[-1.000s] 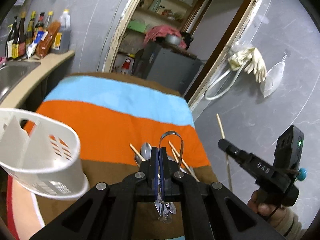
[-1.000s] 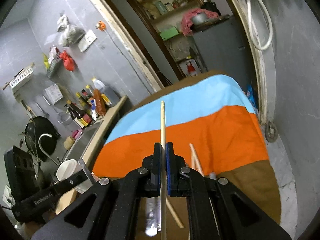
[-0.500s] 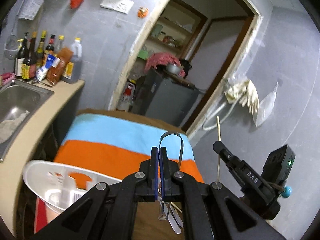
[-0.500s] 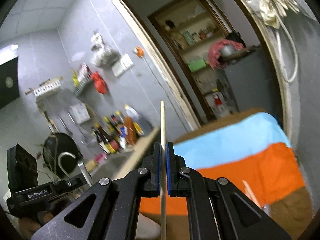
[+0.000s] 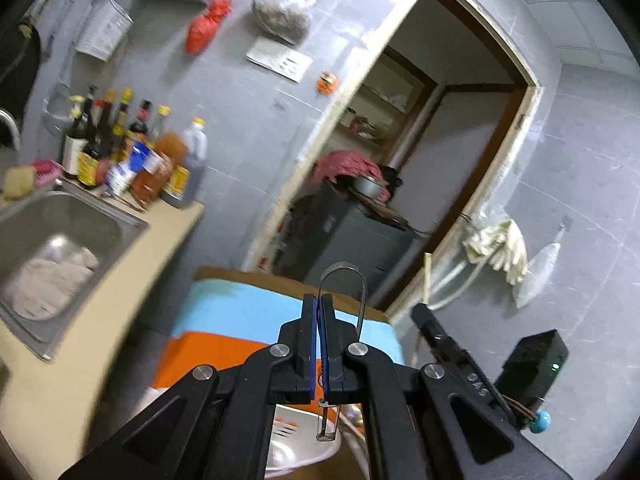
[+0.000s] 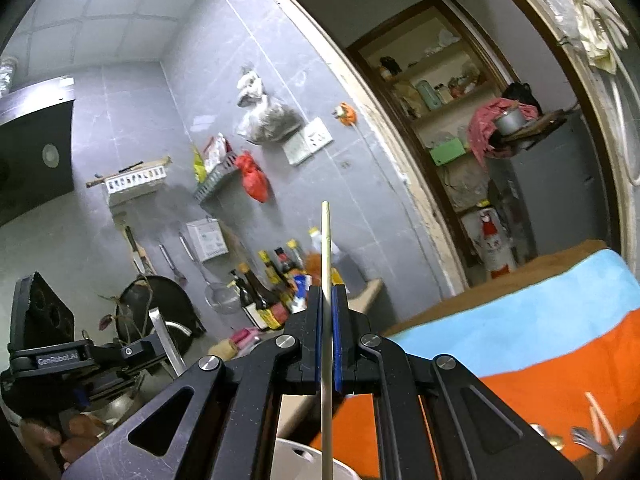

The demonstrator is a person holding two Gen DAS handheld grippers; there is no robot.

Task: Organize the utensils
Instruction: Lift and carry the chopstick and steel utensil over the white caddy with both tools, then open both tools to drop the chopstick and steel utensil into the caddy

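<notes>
Left gripper (image 5: 319, 312) is seen pressed together on a pair of metal tongs (image 5: 344, 280) — the looped end rises above the fingertips while the thin legs hang down below the jaws, over the white utensil holder (image 5: 296, 440) glimpsed at the bottom of the left wrist view. Behind it, a striped cloth (image 5: 240, 320) in blue and orange covers the table. Further right, the right gripper (image 6: 327, 312) is shown pinching a wooden chopstick (image 6: 326, 248) held upright, its lower end pointing toward the holder's white rim (image 6: 296, 460) in the right wrist view. At the far right, more chopsticks, a fork and a spoon (image 6: 592, 436) are left lying on the orange band of the cloth, well apart from the holder.

Trouble is judged most likely at the drop — both items are being lowered toward one holder at once, and which compartment lies under either cannot be told. If a release is made off-centre, the chopstick could strike the rim or a divider and fall outside. The tongs, gripped on a single thin leg, could swivel and snag, and the light holder might be tipped.
</notes>
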